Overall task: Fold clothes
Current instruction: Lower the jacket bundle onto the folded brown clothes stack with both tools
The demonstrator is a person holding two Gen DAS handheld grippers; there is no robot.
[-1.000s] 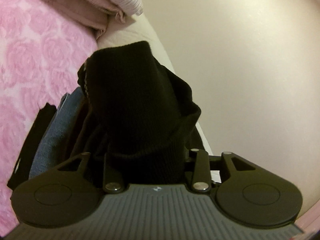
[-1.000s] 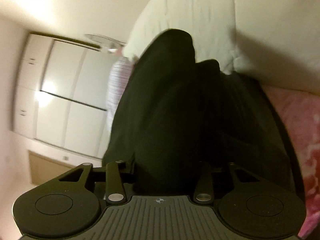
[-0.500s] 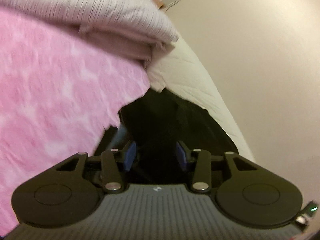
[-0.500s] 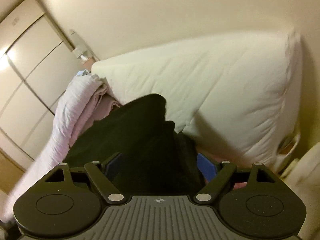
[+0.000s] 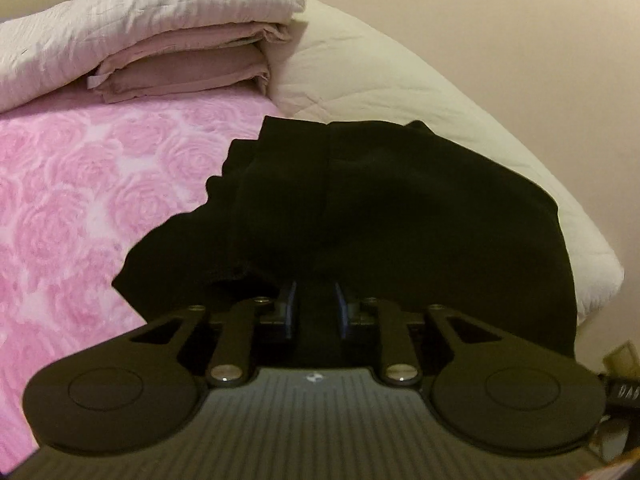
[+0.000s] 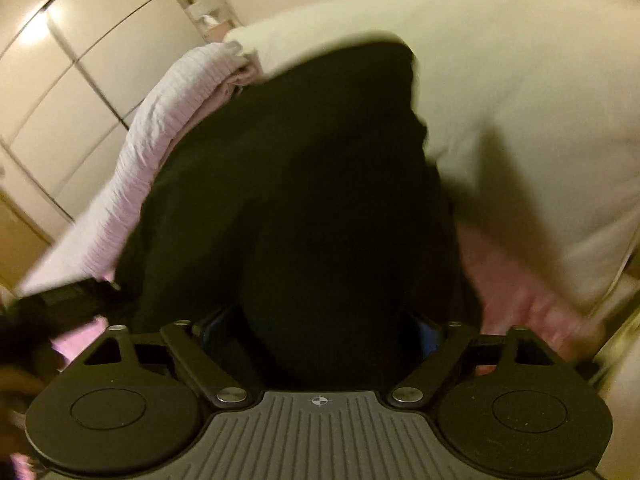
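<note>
Two views are covering this moment, and the left wrist one comes first. The left gripper is pointing down toward the bed, whose pink rose cover is filling the nine o'clock side. The black garment is lying bunched at the centre, running from about eleven o'clock down to the jaws. Those jaws have just been closing and are standing narrow, with dark cloth between the blue pads; whether they are pinching it or merely flanking it I cannot tell, since black is hiding black. Folded linens are sitting at eleven o'clock and a cream pillow is lying at one o'clock, both beyond the garment, probably pushed back so the middle of the bed is serving as folding space. In the right wrist view, blurred, the right gripper is spread wide, its jaws having just been opening, and the garment is bulging between them without being pressed. That looks like a let-go, so that one fold is settling. The pillow is filling one to three o'clock, the linens ten o'clock.
</note>
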